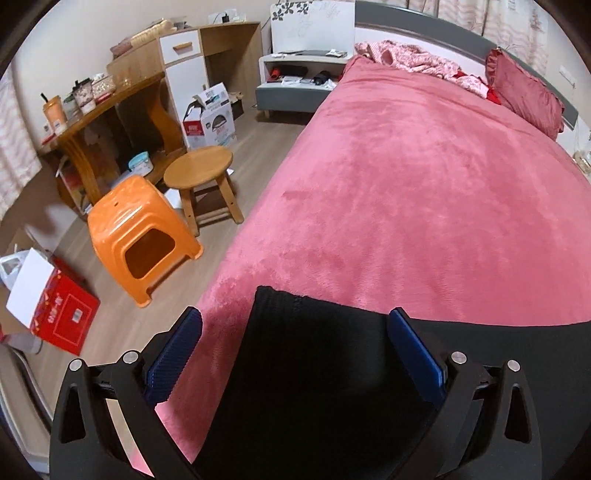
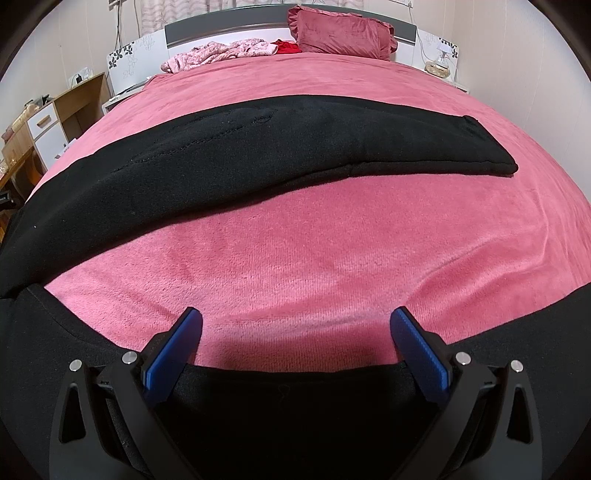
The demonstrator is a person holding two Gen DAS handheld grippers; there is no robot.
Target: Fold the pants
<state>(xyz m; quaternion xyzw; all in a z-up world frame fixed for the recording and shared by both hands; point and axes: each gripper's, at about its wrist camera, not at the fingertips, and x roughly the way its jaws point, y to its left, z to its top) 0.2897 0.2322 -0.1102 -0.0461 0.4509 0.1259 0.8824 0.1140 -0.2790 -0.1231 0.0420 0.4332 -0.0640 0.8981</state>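
1. Your black pants (image 2: 258,147) lie spread on the pink blanket (image 2: 314,251) of the bed. One leg stretches flat across the bed to a cuff (image 2: 491,147) on the right of the right wrist view. A second dark stretch of the garment runs along the near edge, under both grippers.

2. In the left wrist view an end of the pants (image 1: 295,332) with a ribbed band sits between your left gripper (image 1: 295,350) fingers, near the bed's left edge. I can't tell whether it is the waistband or a cuff.

3. Both tongs stand wide apart. Your left gripper brackets cloth without pinching it. Your right gripper (image 2: 295,350) hovers over the near strip's edge, also holding nothing.

4. Progress, as I judge it: the garment looks laid out and fairly smooth, but the legs lie apart with blanket showing between them, so no fold looks made. Stacking the legs and folding lengthwise remain.

5. Edges: the near strip lies close to the mattress edge, so a careless tug could drag cloth off the side.

6. Room: you have plenty of bare blanket beyond the far leg, up to the pillow (image 2: 343,33) and the crumpled floral cloth (image 2: 229,50) at the headboard.

7. Off the bed on your left, an orange plastic stool (image 1: 144,236) and a wooden stool (image 1: 199,170) stand on the floor near the side.
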